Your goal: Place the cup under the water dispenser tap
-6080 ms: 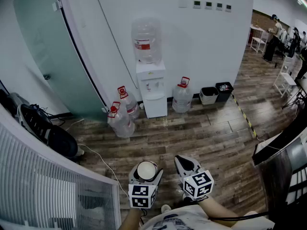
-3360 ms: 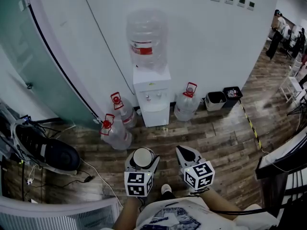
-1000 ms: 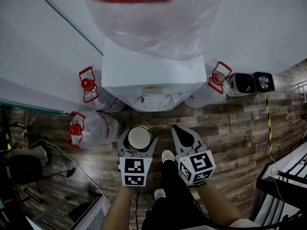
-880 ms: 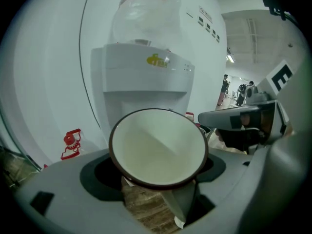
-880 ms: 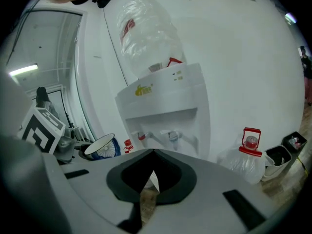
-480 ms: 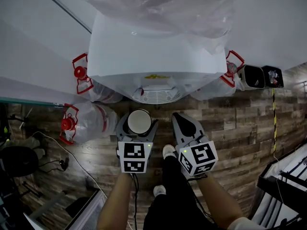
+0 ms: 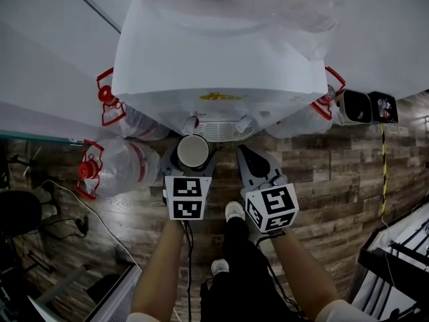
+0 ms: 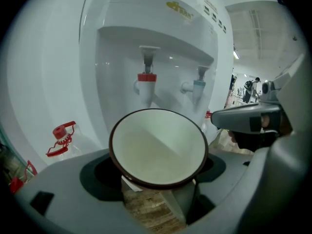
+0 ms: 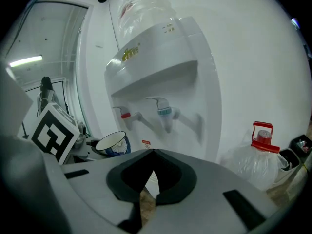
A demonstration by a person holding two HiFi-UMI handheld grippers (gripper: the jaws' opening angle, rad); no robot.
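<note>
A white water dispenser with a large clear bottle on top fills the upper head view. My left gripper is shut on a cup with a white inside, dark rim and blue outside. In the left gripper view the cup is upright, below and just in front of the red tap, with the blue tap to its right. My right gripper is shut and empty, beside the cup and in front of the drip grille.
Water bottles with red caps lie on the wood floor left of the dispenser and one stands at its right. Two small bins sit by the wall. Cables trail at the left. A shoe shows below the grippers.
The person has walked up to the dispenser. In the last second both grippers moved forward, bringing the cup close under the red tap. The grip on the cup is unchanged.
</note>
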